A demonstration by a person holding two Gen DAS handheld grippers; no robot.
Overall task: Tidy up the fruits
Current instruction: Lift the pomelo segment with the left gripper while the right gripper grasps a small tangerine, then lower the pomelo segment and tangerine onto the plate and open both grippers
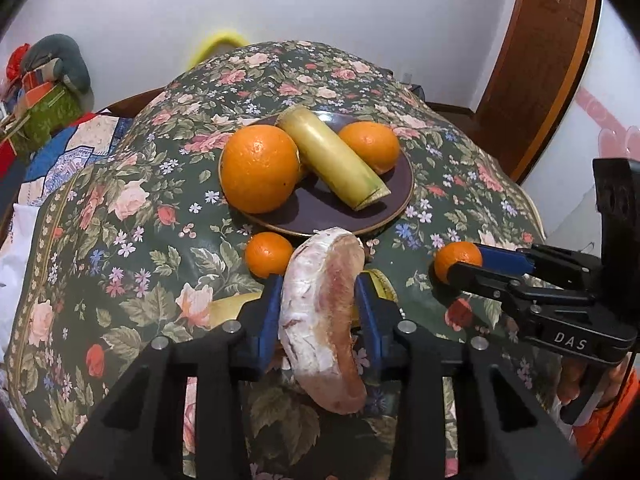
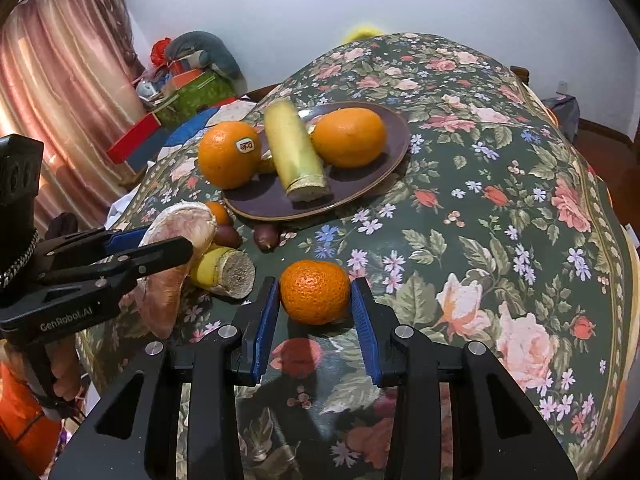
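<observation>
In the left wrist view my left gripper (image 1: 318, 284) is shut on a pomelo wedge (image 1: 320, 328), white pith outward and pink flesh showing, with its lower end hanging past the pads. My right gripper (image 2: 315, 282) is shut on a small mandarin (image 2: 315, 294) just over the floral cloth. Each gripper shows in the other's view: the right gripper (image 1: 460, 258) at right, the left gripper (image 2: 168, 240) at left. Beyond stands a dark purple plate (image 1: 320, 212) holding two oranges (image 1: 260, 168) (image 1: 370, 146) and a sugarcane piece (image 1: 332, 158).
Another small mandarin (image 1: 269, 254) lies in front of the plate. A second cane piece (image 2: 230, 272) and two dark red fruits (image 2: 266, 236) lie on the cloth near the left gripper. Boxes and bedding (image 2: 188, 88) are piled beyond the table's left edge.
</observation>
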